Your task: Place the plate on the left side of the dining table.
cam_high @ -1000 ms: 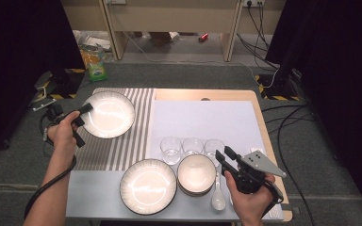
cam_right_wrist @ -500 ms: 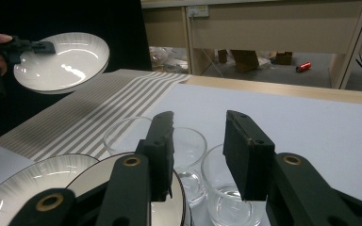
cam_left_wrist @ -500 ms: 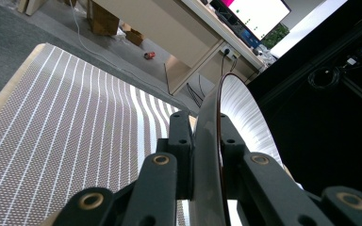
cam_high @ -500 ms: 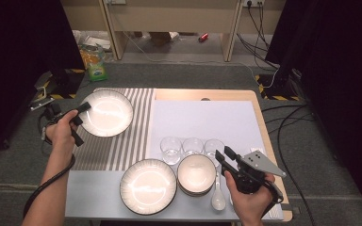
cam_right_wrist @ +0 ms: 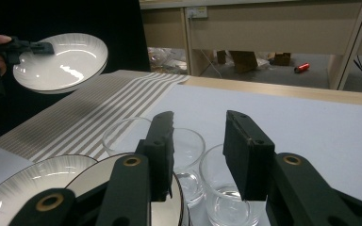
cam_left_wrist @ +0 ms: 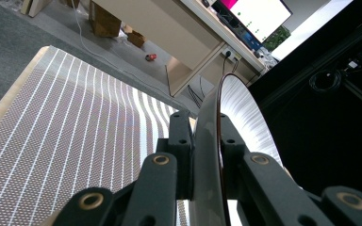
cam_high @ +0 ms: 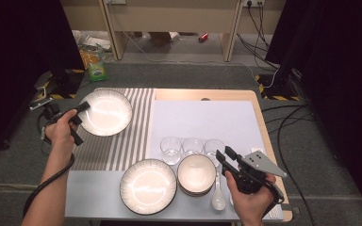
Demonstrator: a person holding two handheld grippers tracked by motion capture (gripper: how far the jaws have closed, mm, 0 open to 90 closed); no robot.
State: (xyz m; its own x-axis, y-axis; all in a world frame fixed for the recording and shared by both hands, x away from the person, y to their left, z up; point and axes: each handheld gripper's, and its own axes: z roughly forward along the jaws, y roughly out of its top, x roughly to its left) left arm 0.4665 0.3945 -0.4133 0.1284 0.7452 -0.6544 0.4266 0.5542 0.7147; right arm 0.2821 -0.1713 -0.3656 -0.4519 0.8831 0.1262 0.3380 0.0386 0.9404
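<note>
Plate (cam_high: 106, 113) held by rim in left gripper (cam_high: 78, 114), jaws clamped on edge, lifted above striped mat (cam_high: 122, 146) at table's far left. Right gripper (cam_high: 228, 160) held near glasses (cam_high: 193, 147), jaws apart, nothing between. Second plate (cam_high: 147, 186), bowls (cam_high: 196, 174), spoon (cam_high: 218, 197) along near edge.

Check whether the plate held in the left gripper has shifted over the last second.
No. The plate in the left gripper sits at the same place over the striped mat, its rim equally near the mat's far edge as before.
</note>
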